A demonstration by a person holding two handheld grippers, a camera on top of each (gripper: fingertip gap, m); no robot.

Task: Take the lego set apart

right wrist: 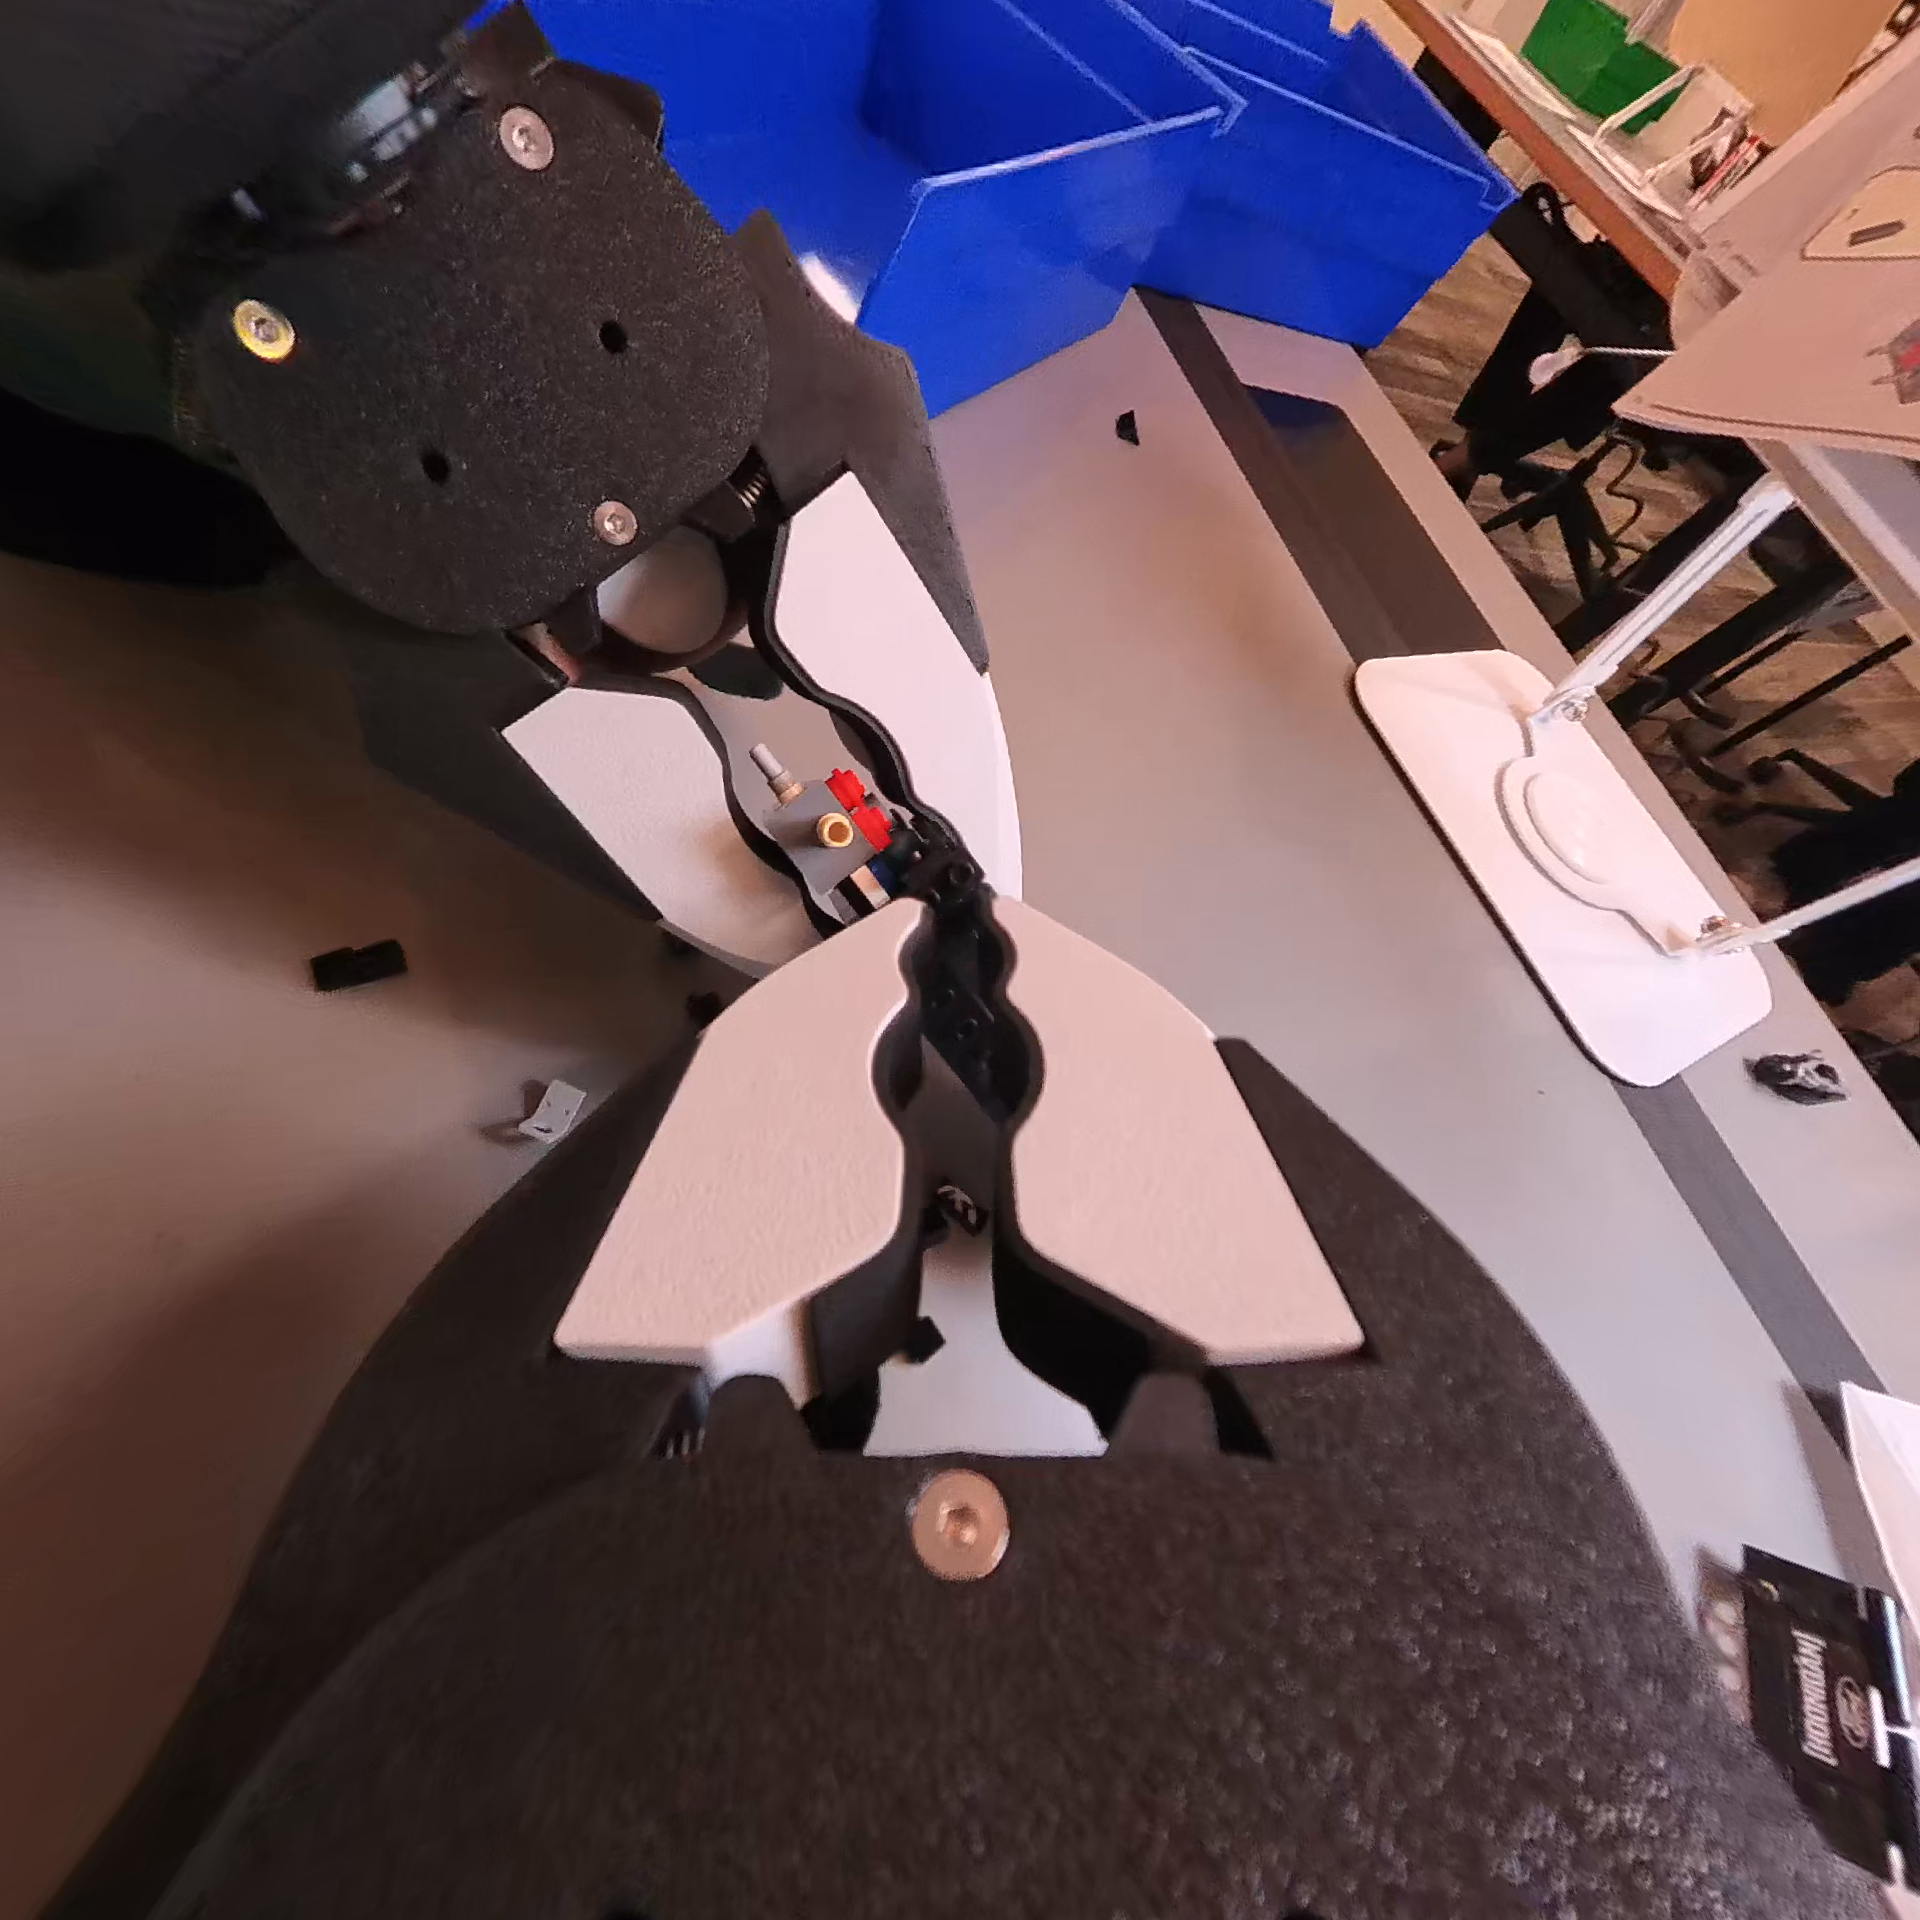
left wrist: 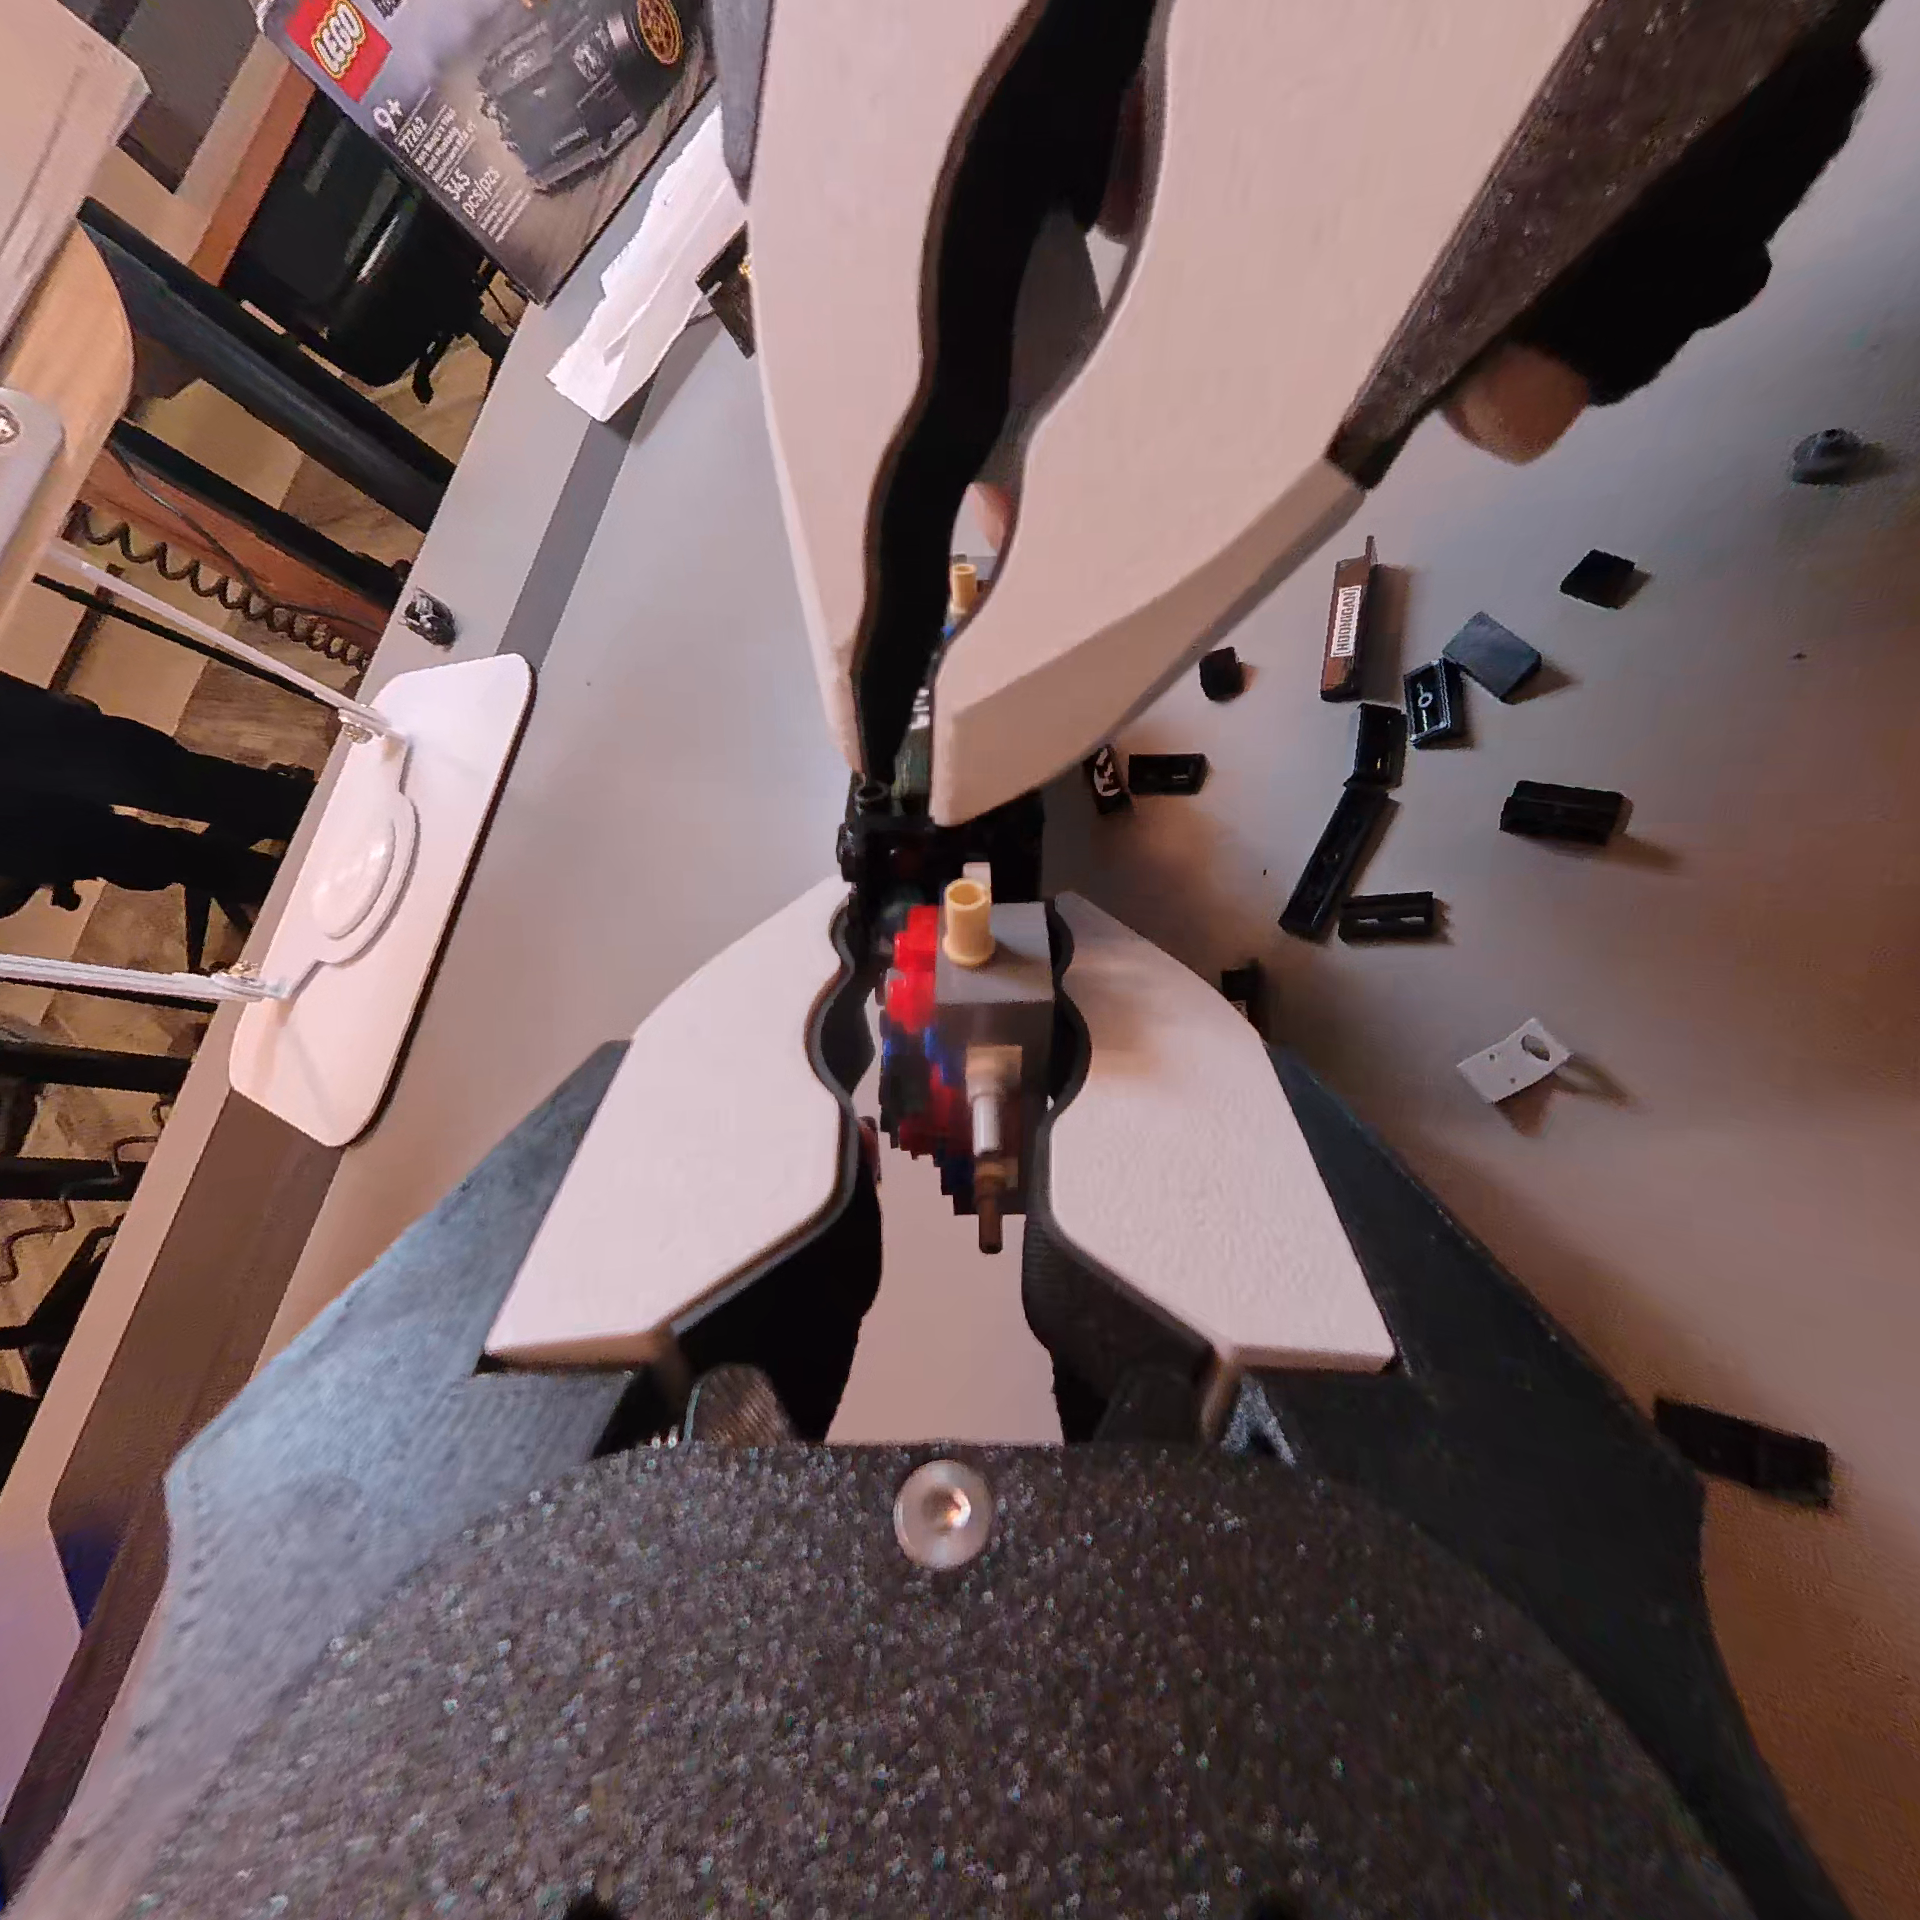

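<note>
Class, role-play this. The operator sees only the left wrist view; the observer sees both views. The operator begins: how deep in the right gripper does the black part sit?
Observer: The black studded strip runs back between the right gripper's fingers, well past the tips.
Operator: What stands behind my left gripper?
Observer: Blue bins stand at the far side of the table, beyond the left gripper.
Operator: Anything loose near them?
Observer: One small black bit lies on the table close to the bins.

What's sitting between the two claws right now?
The lego assembly bridges them: the left claw grips its grey, red and blue end, the right claw its black end. Both wrist views show it.
</note>
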